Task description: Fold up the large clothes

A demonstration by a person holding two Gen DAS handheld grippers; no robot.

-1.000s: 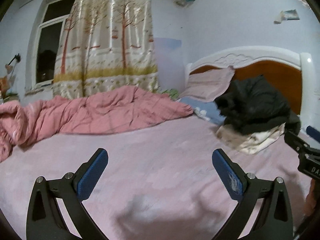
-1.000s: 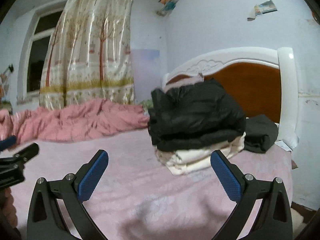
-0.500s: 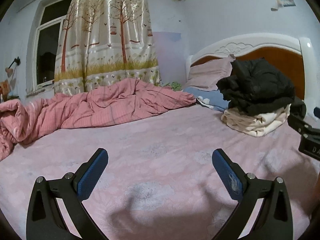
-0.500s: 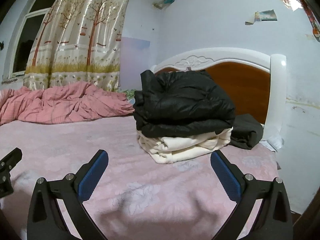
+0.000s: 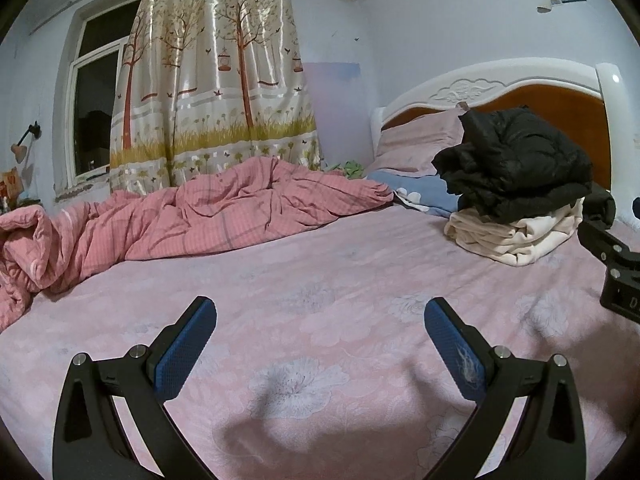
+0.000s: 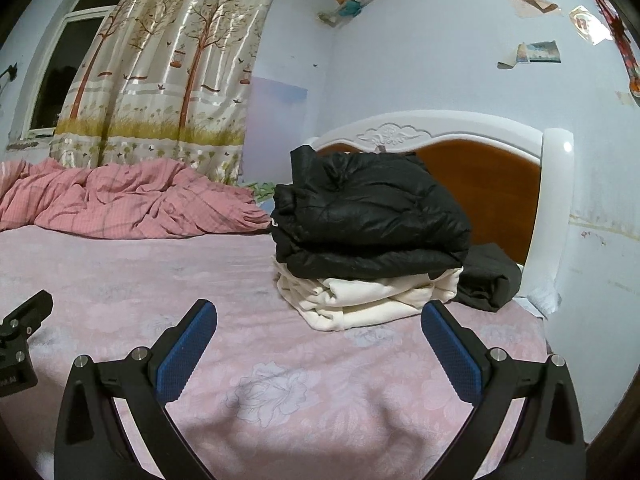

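A folded black puffer jacket lies on top of a folded cream garment on the pink bed sheet, near the headboard. In the left wrist view the same black jacket and cream garment sit at the far right. My right gripper hovers open just in front of the stack, nothing between its blue pads. My left gripper is open over bare sheet, well left of the stack. Another dark garment lies behind the stack.
A crumpled pink quilt runs along the far side of the bed. Pillows lean on the white and wooden headboard. A patterned curtain and a window are behind. The wall stands close on the right.
Both grippers have sunk lower towards the sheet and drawn back a little; the views tilted up, so the clothes stack sits higher and more level. Both stayed open.
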